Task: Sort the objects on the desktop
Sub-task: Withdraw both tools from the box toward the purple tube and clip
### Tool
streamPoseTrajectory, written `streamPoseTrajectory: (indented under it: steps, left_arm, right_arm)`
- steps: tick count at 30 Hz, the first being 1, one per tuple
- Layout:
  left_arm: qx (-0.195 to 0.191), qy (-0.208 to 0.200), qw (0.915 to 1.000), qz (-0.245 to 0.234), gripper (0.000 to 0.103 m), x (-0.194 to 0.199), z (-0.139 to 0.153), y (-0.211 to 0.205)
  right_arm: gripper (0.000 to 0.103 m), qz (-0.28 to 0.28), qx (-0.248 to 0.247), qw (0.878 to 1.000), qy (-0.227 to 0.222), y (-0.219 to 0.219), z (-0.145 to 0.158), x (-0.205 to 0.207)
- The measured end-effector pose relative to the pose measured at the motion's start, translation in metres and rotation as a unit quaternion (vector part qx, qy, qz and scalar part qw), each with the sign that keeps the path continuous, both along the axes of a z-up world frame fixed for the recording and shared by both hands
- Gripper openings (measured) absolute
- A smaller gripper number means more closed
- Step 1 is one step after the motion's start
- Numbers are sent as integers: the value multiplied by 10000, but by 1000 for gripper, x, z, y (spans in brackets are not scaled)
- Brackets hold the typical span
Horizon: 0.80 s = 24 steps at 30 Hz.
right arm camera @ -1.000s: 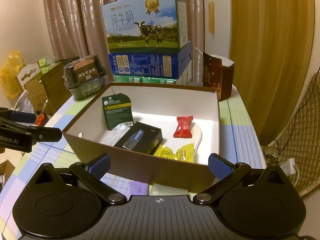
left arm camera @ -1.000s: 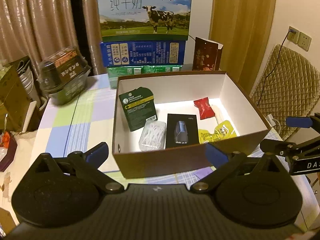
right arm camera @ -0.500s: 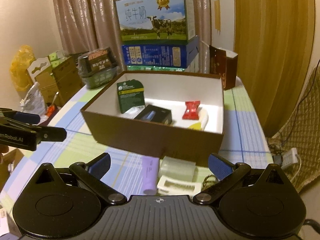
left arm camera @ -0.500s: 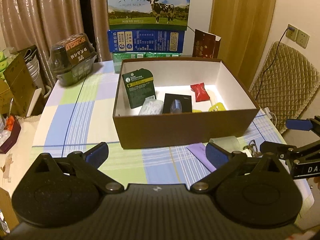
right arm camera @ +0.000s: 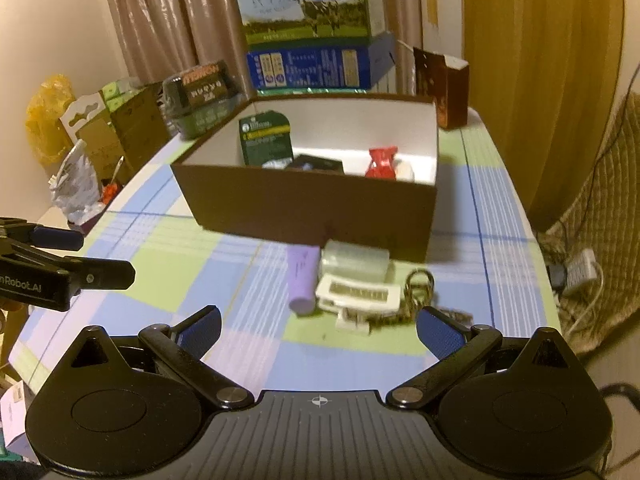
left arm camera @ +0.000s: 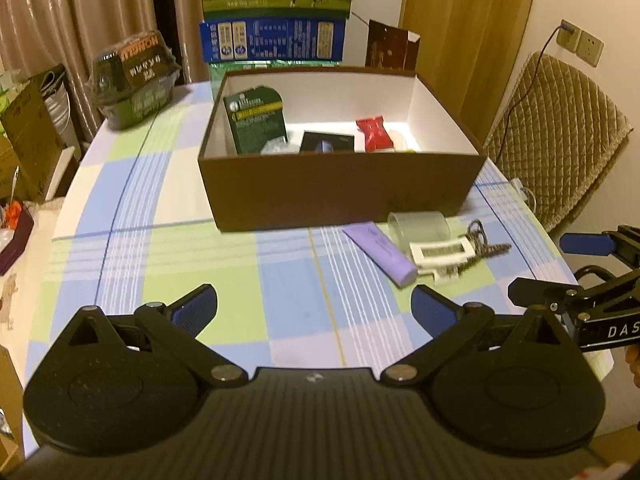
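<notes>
A: Count in box (left arm camera: pixel 340 196)?
B: Four clear: one green pack (left arm camera: pixel 256 120), one black box (left arm camera: pixel 327 142), one red candy (left arm camera: pixel 373 134), one clear case (left arm camera: pixel 276 147).
A: Outside, 6 o'clock?
B: One purple tube (left arm camera: pixel 380 253), one tape roll (left arm camera: pixel 418 226), one white clip (left arm camera: pixel 440 254), one keyring (left arm camera: pixel 478 234).

Box (left arm camera: pixel 340 196) contents partly hidden, blurry.

Tablecloth (left arm camera: pixel 168 240) smooth, slight sheen, checked print. Brown box (left arm camera: pixel 340 192) matt card outside, white matt inside. Purple tube (left arm camera: pixel 380 254) smooth plastic, soft gloss. Clear roll (left arm camera: pixel 418 226) at 1 o'clock of it, frosted translucent plastic. White clip (left arm camera: pixel 438 254) hard plastic, metal key ring (right arm camera: pixel 420 282) shiny. Red packet (left arm camera: pixel 372 134) glossy wrapper. Gripper pads (right arm camera: pixel 200 330) blue, finely textured; the 2 arms black matt. Curtains (left arm camera: pixel 80 20) shiny cloth. Chair cover (left arm camera: pixel 556 136) quilted fabric.
</notes>
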<state>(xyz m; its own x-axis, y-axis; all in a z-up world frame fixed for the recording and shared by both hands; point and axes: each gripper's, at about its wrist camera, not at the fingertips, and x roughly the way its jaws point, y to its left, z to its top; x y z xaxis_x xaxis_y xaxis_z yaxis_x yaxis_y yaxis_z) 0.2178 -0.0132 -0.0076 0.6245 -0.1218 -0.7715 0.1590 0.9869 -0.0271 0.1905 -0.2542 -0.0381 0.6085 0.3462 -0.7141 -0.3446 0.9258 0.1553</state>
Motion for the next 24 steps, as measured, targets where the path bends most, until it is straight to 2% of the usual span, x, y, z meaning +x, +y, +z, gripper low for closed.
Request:
streamPoseTrajectory:
  steps: [13, 24]
  left_arm:
    - [60, 265, 9996, 5, 102, -25, -18, -18]
    - [64, 437, 9990, -55, 102, -26, -31, -30]
  right_arm:
    - [101, -200, -21, 9990, 387, -19, -19, -18]
    - [101, -474, -64, 9969, 626, -38, -33, -17]
